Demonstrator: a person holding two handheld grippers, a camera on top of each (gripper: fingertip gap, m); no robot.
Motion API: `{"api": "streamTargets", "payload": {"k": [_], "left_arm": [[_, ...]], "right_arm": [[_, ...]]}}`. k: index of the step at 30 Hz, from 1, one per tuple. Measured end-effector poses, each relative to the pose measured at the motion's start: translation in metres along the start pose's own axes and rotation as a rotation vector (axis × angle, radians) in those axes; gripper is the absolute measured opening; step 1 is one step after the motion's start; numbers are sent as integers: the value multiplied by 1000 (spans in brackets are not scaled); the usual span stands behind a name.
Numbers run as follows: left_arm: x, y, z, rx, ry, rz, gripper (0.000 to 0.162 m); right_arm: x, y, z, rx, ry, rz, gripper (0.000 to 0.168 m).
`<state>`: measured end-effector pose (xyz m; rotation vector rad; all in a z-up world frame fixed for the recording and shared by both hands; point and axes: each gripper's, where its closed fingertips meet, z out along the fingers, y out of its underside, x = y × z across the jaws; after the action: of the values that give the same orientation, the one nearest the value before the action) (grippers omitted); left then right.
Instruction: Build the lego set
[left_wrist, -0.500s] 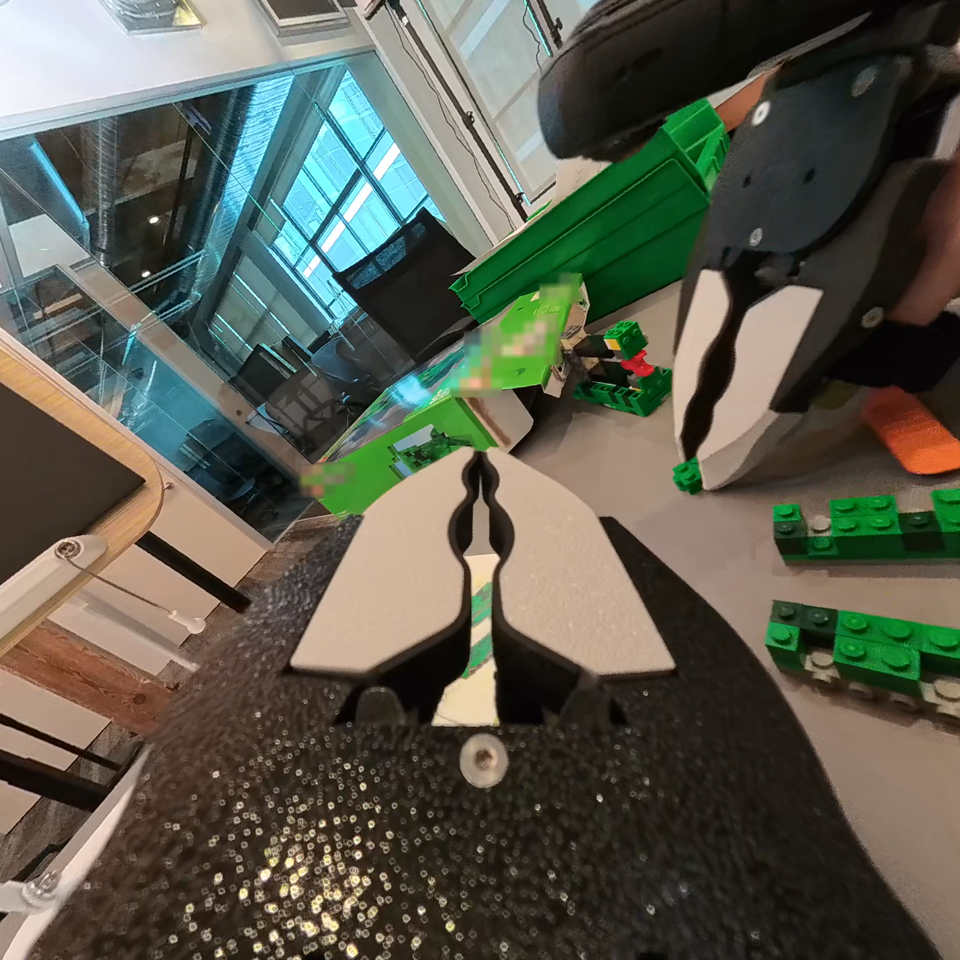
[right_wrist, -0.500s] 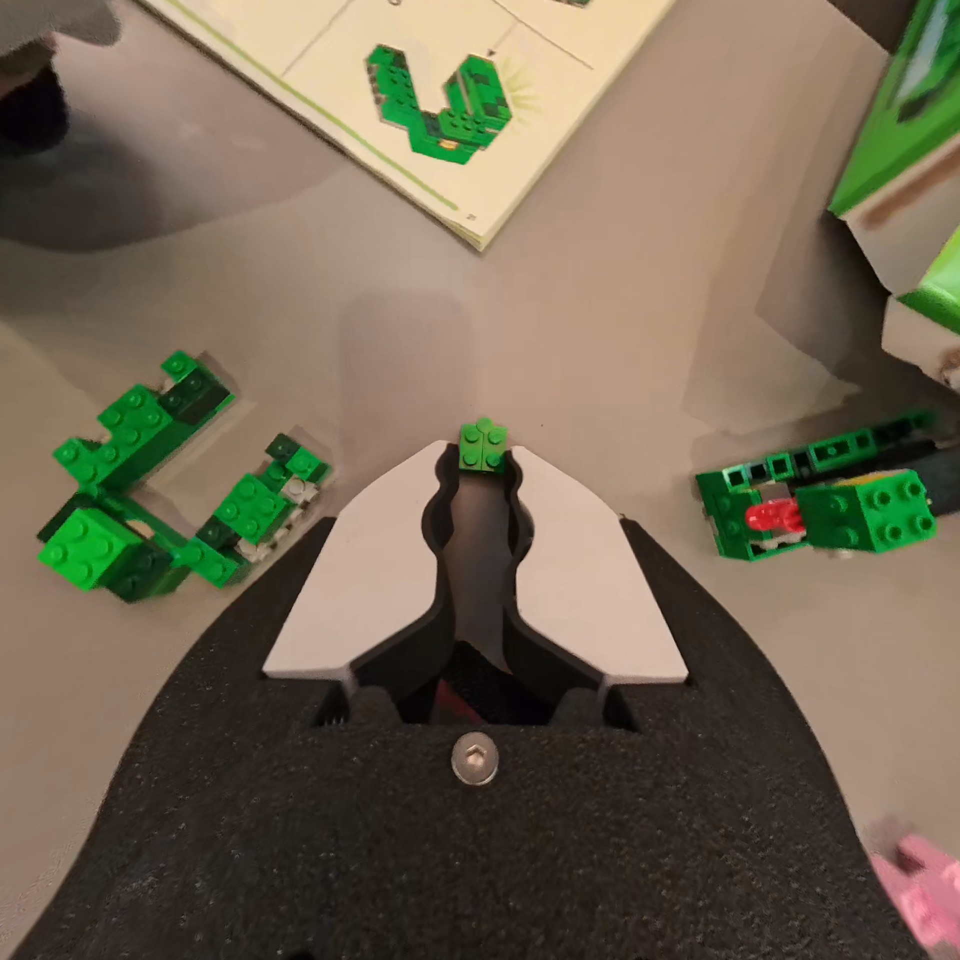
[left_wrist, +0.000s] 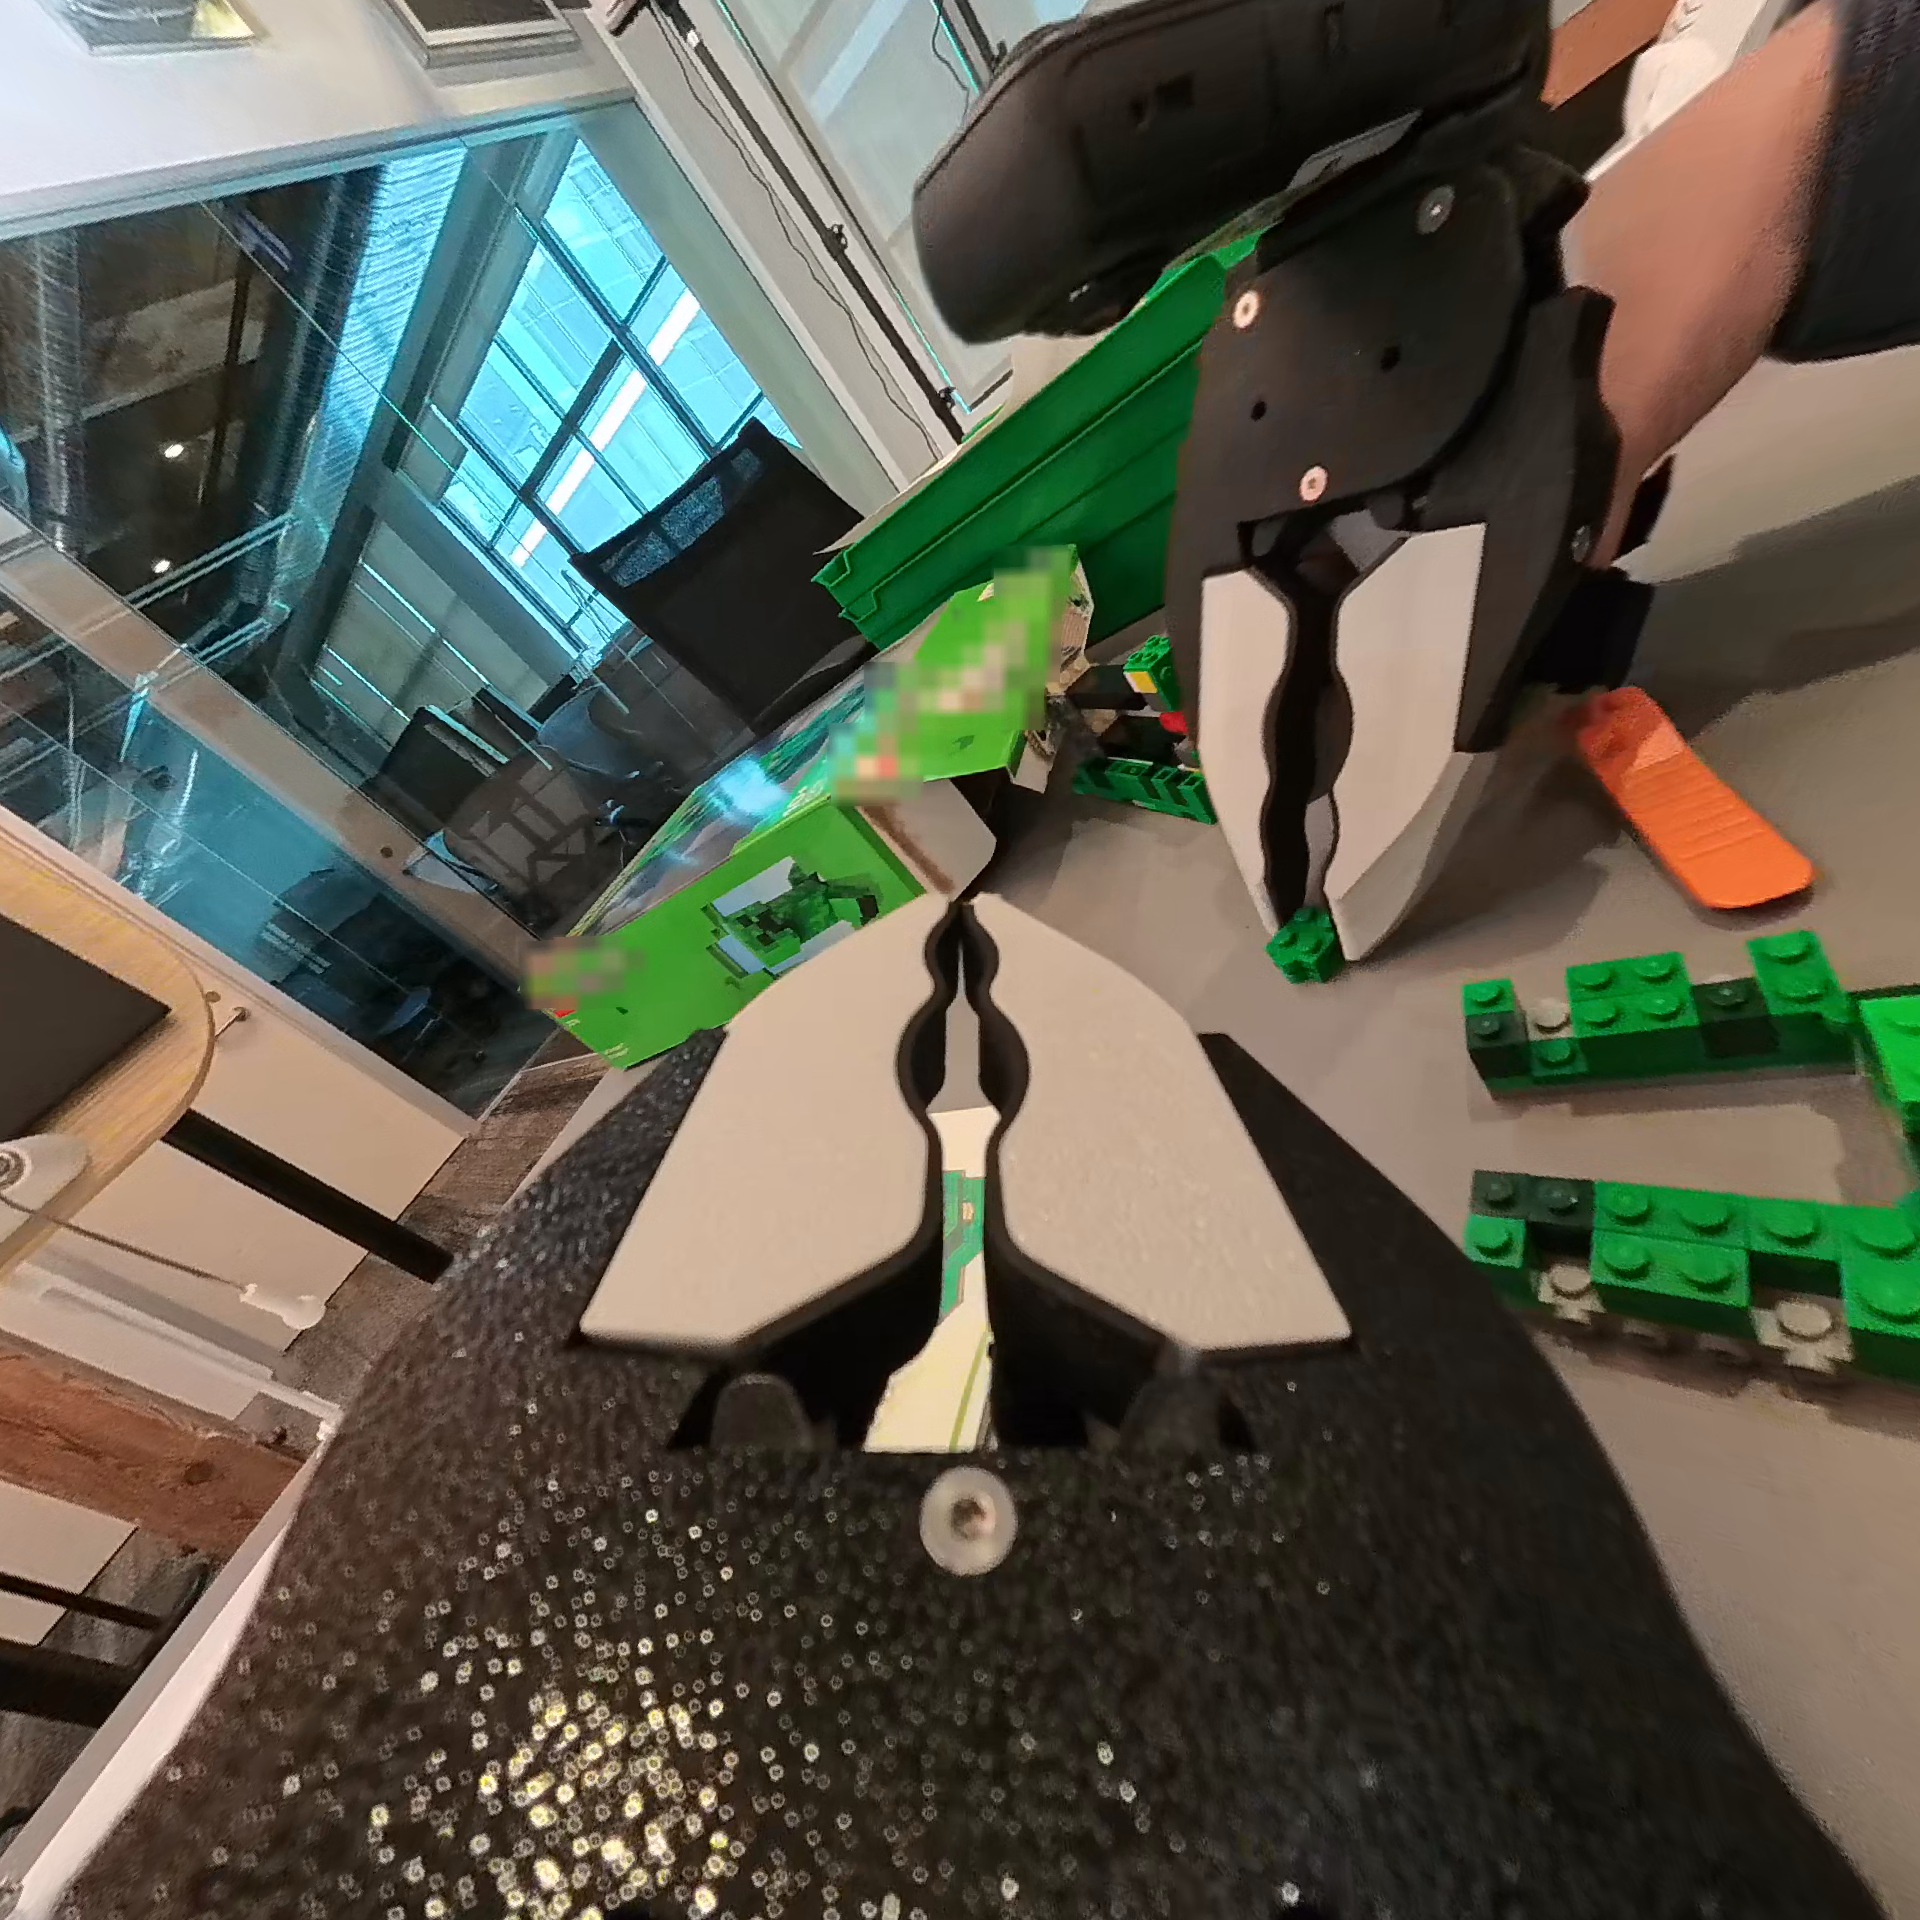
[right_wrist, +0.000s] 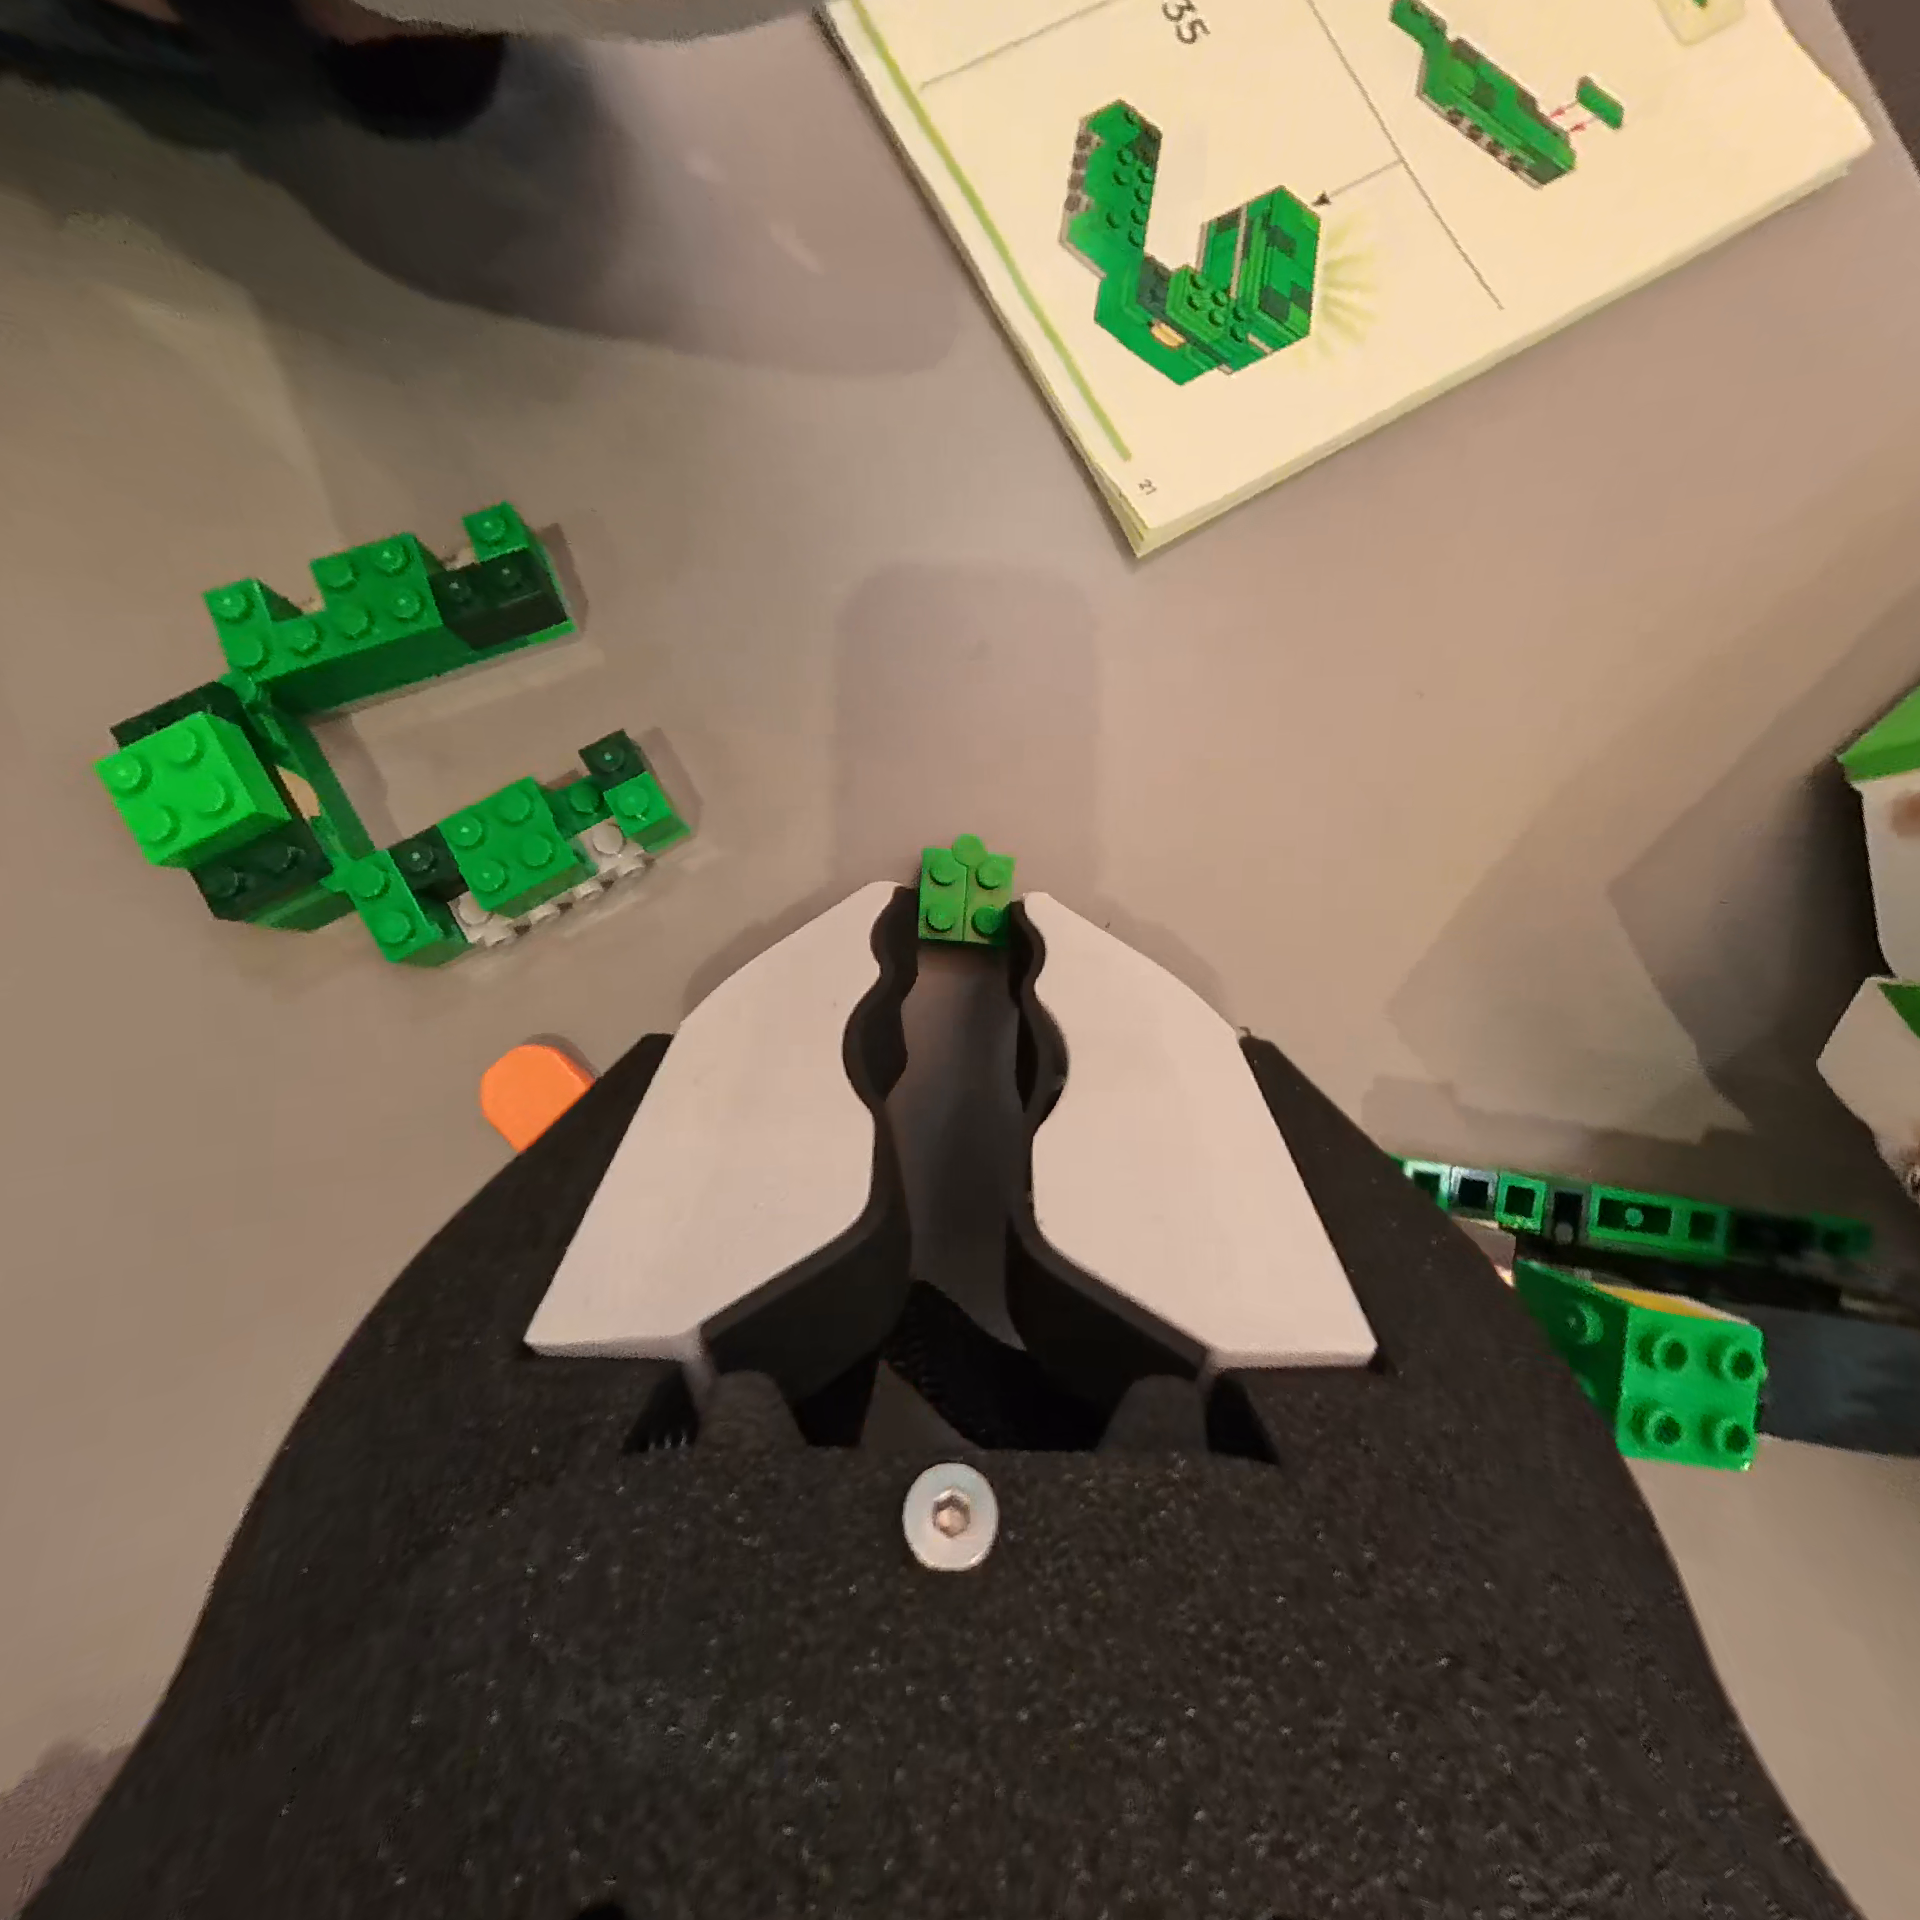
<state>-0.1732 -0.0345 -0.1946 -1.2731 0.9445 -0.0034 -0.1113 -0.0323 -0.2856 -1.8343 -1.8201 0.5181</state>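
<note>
- Got a tiny green brick (right_wrist: 966, 899) pinched right at the tips of my right gripper (right_wrist: 964, 914), held over the bare grey table (right_wrist: 1247, 727). My left gripper (left_wrist: 961, 920) is squeezed closed on nothing and hangs off by the table's edge.
- The brick's hard, slick plastic and weighs nothing — grip it on the flat side walls, never the studs. It's only caught at the very tip, so I reckon a twist could pop it out.
- The U-shaped green build (right_wrist: 395, 748) lies to my left, loose on the table. I'd guess it'll skate when I press down, so my free gripper should brace it.
- There's open room straight ahead. The instruction booklet (right_wrist: 1351, 239) is further off, the orange separator (right_wrist: 530, 1091) sits by my left side, and another green chunk (right_wrist: 1662, 1351) and the box (left_wrist: 748, 904) crowd the right.
</note>
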Motion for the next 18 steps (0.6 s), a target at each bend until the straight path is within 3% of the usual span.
{"api": "streamTargets", "payload": {"k": [7, 12, 18], "left_arm": [[0, 1, 0, -2, 4, -5, 0], [1, 1, 0, -3, 7, -4, 0], [3, 1, 1, -4, 16, 4, 0]], "right_arm": [[2, -3, -3, 61, 41, 39, 32], [-1, 0, -12, 165, 72, 183, 31], [-4, 9, -10, 156, 108, 249, 27]]}}
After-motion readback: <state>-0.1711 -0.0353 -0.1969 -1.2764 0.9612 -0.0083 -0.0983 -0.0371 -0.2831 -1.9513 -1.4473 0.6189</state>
